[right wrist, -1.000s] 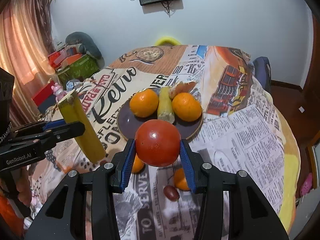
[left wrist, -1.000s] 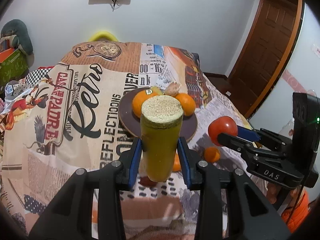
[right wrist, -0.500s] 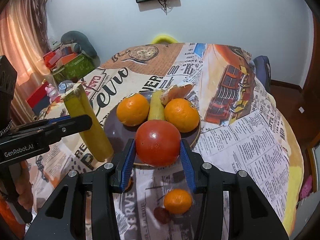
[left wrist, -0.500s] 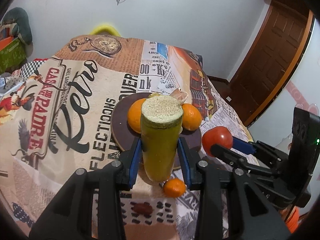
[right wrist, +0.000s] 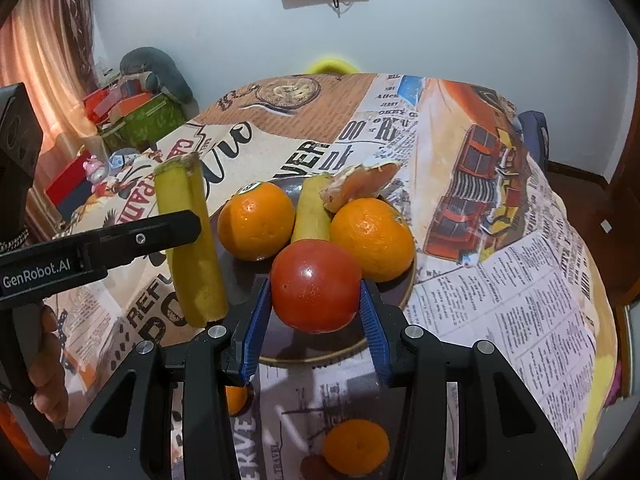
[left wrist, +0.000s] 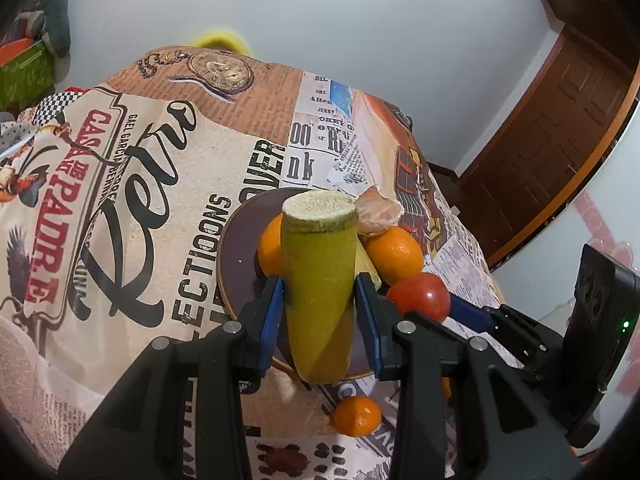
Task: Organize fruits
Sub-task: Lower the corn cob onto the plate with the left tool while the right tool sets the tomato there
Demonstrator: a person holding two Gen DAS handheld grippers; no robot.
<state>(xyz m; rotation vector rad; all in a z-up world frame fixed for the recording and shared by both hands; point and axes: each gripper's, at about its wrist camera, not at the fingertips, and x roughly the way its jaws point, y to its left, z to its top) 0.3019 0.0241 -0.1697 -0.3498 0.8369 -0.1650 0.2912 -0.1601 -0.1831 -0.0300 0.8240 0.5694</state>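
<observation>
My left gripper (left wrist: 318, 312) is shut on a yellow-green banana piece (left wrist: 320, 280) with a cut flat top, held upright over the near edge of the dark plate (left wrist: 236, 248); it also shows in the right wrist view (right wrist: 188, 240). My right gripper (right wrist: 314, 308) is shut on a red tomato (right wrist: 316, 284), held over the plate's (right wrist: 404, 292) front part; the tomato also shows in the left wrist view (left wrist: 420, 294). On the plate lie two oranges (right wrist: 256, 220) (right wrist: 372, 238), another banana piece (right wrist: 312, 212) and a peeled citrus segment (right wrist: 356, 184).
Small mandarins lie on the printed tablecloth in front of the plate (right wrist: 356, 446) (left wrist: 356, 416), with a dark reddish fruit (left wrist: 284, 458) nearby. A wooden door (left wrist: 560, 120) is at the right. Boxes and clutter (right wrist: 132, 112) stand beyond the table's left side.
Both grippers have moved forward toward the plate with their fruit. The banana piece and the tomato now hang over the plate's near edge; the mandarins have slid below.
</observation>
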